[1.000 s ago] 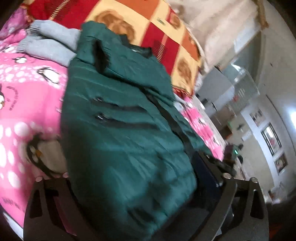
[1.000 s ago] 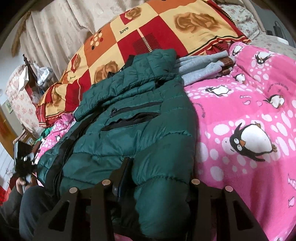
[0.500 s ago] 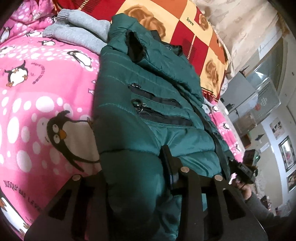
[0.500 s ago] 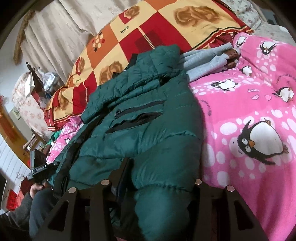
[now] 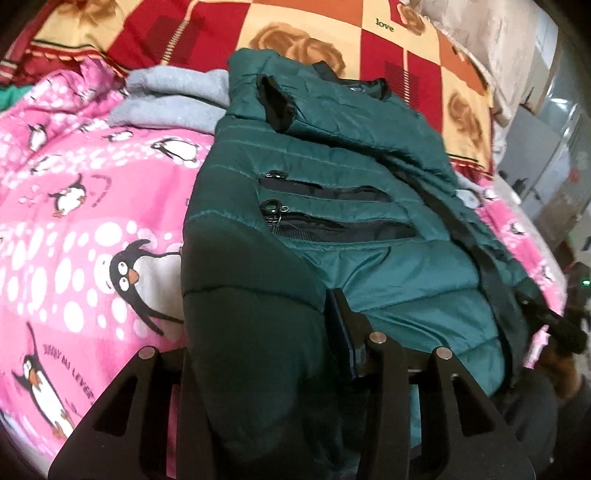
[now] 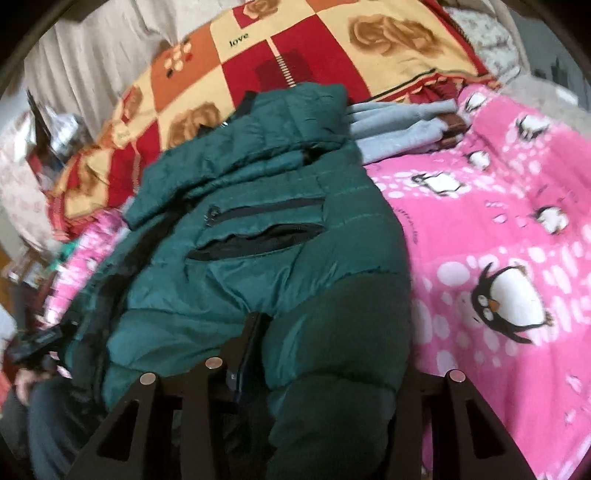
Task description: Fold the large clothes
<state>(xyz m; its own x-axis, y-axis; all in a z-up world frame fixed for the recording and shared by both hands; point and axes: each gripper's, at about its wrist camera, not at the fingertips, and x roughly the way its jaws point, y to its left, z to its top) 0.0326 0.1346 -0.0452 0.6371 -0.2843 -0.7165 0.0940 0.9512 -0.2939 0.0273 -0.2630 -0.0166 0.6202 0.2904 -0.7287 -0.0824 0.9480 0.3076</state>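
A dark green padded jacket (image 5: 343,177) lies on the pink penguin blanket (image 5: 74,229), collar toward the far side, two black pocket zips showing. My left gripper (image 5: 258,332) is shut on a thick fold at the jacket's near hem; the fabric bulges between the fingers. In the right wrist view the same jacket (image 6: 258,221) fills the middle. My right gripper (image 6: 328,354) is shut on a thick fold of its near edge, beside the pink blanket (image 6: 498,240). The fingertips of both are hidden by fabric.
A folded grey garment (image 5: 173,99) lies beyond the jacket by the collar, also in the right wrist view (image 6: 399,129). A red and yellow rose quilt (image 5: 332,33) covers the far side. A person's hand holding a black device (image 6: 37,343) is beside the bed.
The left gripper swung from the jacket's side to its near hem and closed on a fold. Both views have come a little closer; the right gripper kept its hold.
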